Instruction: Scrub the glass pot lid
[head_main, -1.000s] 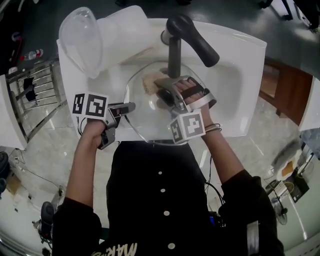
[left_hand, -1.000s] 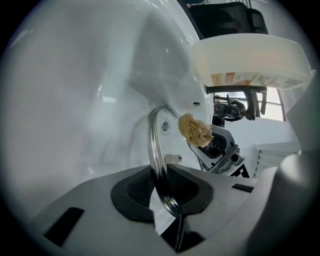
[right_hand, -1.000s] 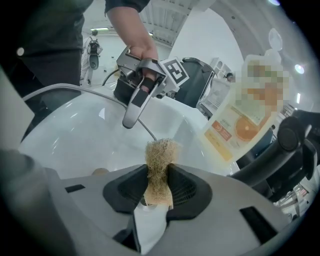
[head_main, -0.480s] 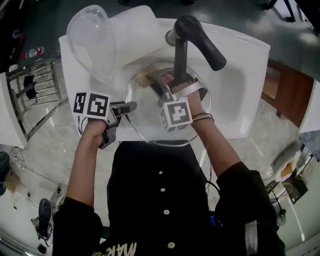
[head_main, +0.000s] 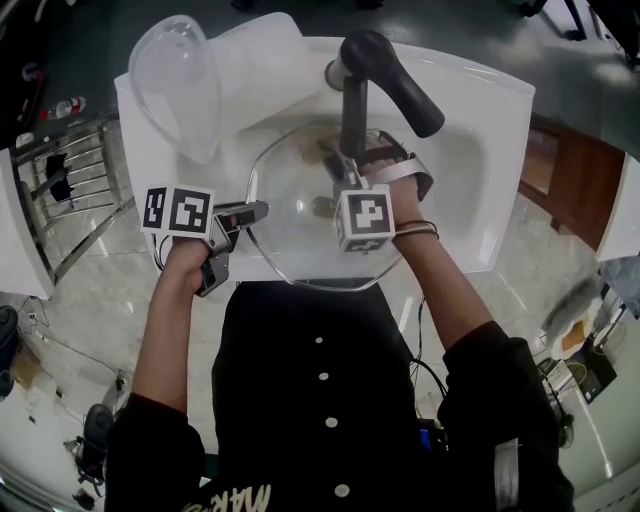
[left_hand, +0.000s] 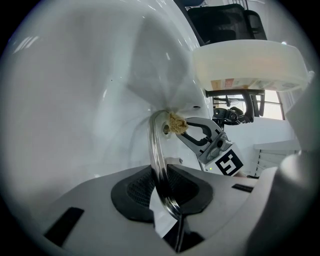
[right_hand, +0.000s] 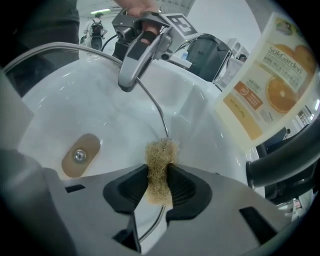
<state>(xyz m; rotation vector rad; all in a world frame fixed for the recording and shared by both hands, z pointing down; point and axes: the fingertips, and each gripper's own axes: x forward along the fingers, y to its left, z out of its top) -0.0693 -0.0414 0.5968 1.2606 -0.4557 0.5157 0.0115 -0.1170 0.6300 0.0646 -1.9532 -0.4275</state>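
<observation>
Our left gripper (left_hand: 165, 192) is clamped on the rim of the glass pot lid (left_hand: 155, 145), with the edge pinched between the dark pads. Our right gripper (right_hand: 159, 187) grips a tan scrub pad (right_hand: 160, 157), squeezed to a waist between its jaws.

From above, the lid hangs over the white sink (head_main: 480, 140), nearly filling the basin. We hold it at its nine o'clock edge, while the pad works near twelve o'clock, just under the dark faucet (head_main: 385, 70). The lid's knob fitting (right_hand: 80, 155) shows through the glass at the right gripper's nine o'clock.

We judge the lid stiff, fairly heavy for a one-sided pinch and breakable against the basin or spout. It is probably slick too, though we cannot tell whether it is wet. The rim looks like the sound place to hold — thick and edged, so the pads can bite. A single hold there lets the lid swing, so scrubbing pressure should stay moderate. The pad is soft and springy — it will mould to the dome.
</observation>
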